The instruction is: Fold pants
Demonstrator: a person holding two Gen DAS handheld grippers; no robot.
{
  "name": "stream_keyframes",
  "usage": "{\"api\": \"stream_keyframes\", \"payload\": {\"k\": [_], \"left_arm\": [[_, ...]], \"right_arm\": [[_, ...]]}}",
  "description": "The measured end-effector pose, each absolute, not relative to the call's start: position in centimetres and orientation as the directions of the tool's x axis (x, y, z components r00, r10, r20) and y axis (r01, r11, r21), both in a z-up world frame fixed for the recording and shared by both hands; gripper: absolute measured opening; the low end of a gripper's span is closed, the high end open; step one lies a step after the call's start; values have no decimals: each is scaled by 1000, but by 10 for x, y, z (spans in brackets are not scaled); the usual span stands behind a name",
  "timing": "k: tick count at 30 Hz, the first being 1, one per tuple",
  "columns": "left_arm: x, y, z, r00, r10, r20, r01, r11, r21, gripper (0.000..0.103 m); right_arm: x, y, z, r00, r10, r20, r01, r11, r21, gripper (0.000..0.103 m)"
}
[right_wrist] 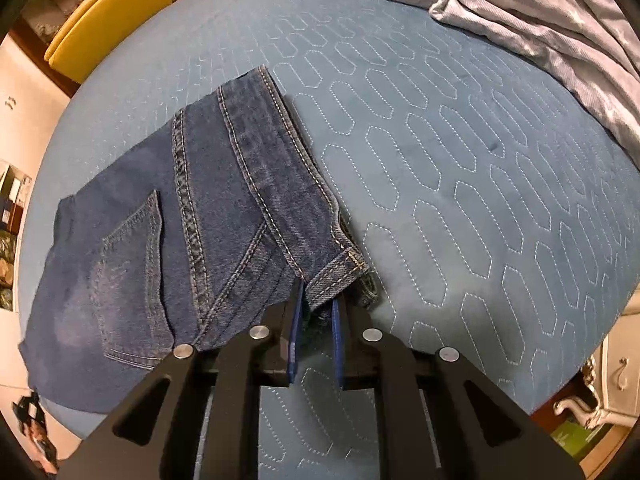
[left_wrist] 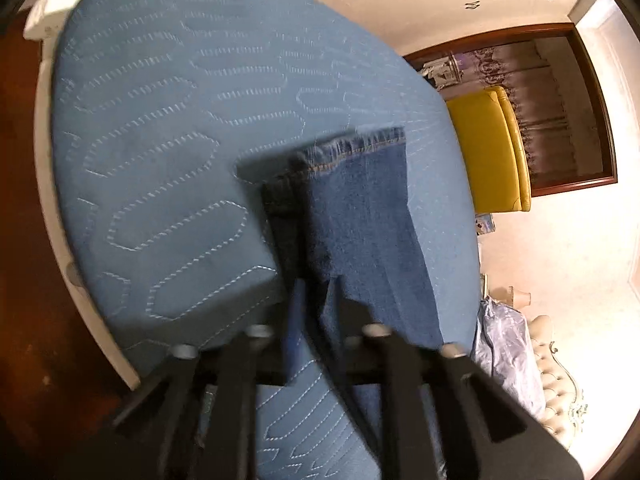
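Right gripper (right_wrist: 316,312) jaws clamp the jeans' (right_wrist: 192,216) waistband corner; left gripper (left_wrist: 316,300) jaws stand narrowly apart astride denim.

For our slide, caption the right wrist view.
Right hand-held gripper shut on the jeans waistband corner, on a quilted blue bed.

Your left wrist view is blurring the jeans (left_wrist: 360,216) around the left claw (left_wrist: 316,292), hiding any grip. The starred blanket (right_wrist: 540,12) is running off the right view's upper right.
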State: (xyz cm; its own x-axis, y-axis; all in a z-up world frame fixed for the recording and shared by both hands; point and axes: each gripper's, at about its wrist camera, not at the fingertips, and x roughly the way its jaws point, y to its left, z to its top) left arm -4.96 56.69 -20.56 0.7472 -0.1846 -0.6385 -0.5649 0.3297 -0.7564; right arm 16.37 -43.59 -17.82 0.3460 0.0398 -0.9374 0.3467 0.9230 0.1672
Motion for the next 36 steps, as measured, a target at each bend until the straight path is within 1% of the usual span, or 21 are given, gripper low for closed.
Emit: {"api": "stream_keyframes", "payload": {"k": [1,3,7,9,10,11,14,15,16,18,19,20,22,24,26,28,30,32,34,35,36], "left_arm": [[-59,568,-200,744,-136,-654,-583,347,-735,44],[-71,567,-185,728,-34,-685,-617,404,-675,44],[-55,532,-145,706,92,-702,-597,612,-519,44],[-26,490,-121,720,120,-683,-513,756,-407,48],[-6,460,-109,734,134,-666,-448,832,-326,52],[7,439,-103,749,129,-650,-396,874,-283,57],[61,356,-91,777,38,-629,-175,972,-157,60],[77,328,-91,773,-15,-634,-94,986,-139,60],[89,308,-92,765,-56,-641,-34,991,-127,60],[119,248,-93,743,-143,-654,116,990,-84,56],[136,211,-94,722,-216,-657,219,973,-78,42],[150,184,-95,704,-271,-657,288,954,-85,36],[173,130,-100,672,-357,-649,404,911,-82,34],[201,66,-110,604,-446,-660,530,844,-84,30],[218,17,-127,560,-485,-672,609,790,-62,30],[238,-24,-148,508,-495,-705,665,746,-45,30],[265,-41,-173,505,-421,-754,671,740,36,30],[293,-38,-183,530,-368,-764,638,766,73,6],[314,-21,-178,559,-338,-757,578,813,64,7],[321,-9,-173,592,-296,-750,527,846,82,19],[324,0,-167,607,-282,-743,497,865,78,21]], "right_arm": [[162,-438,-178,356,50,-933,345,921,181,10],[158,-443,-179,379,84,-922,334,917,220,10],[149,-451,-172,413,124,-902,320,908,271,24],[146,-454,-167,424,104,-900,319,912,256,51],[143,-456,-162,424,36,-905,340,920,196,79],[141,-459,-159,433,0,-901,343,925,165,83],[133,-472,-149,425,-95,-900,386,919,85,81],[132,-473,-143,426,-148,-892,405,914,41,77],[134,-471,-132,450,-197,-871,393,920,-5,69],[144,-457,-113,515,-213,-831,333,942,-35,67],[154,-442,-104,561,-196,-804,282,959,-37,67],[166,-427,-98,594,-154,-789,223,975,-23,66],[196,-389,-99,633,-37,-773,70,998,9,64],[230,-353,-115,639,12,-769,-55,998,-30,55],[256,-341,-132,622,10,-783,-78,996,-49,45],[278,-347,-153,593,14,-805,-57,998,-25,38],[290,-354,-168,582,-31,-813,-40,997,-67,33],[295,-365,-177,575,-46,-817,-34,996,-79,32],[296,-372,-178,577,-20,-816,-33,998,-48,31],[295,-370,-179,579,-29,-815,-37,997,-62,31],[294,-366,-181,588,-54,-807,-45,994,-99,31]]}}
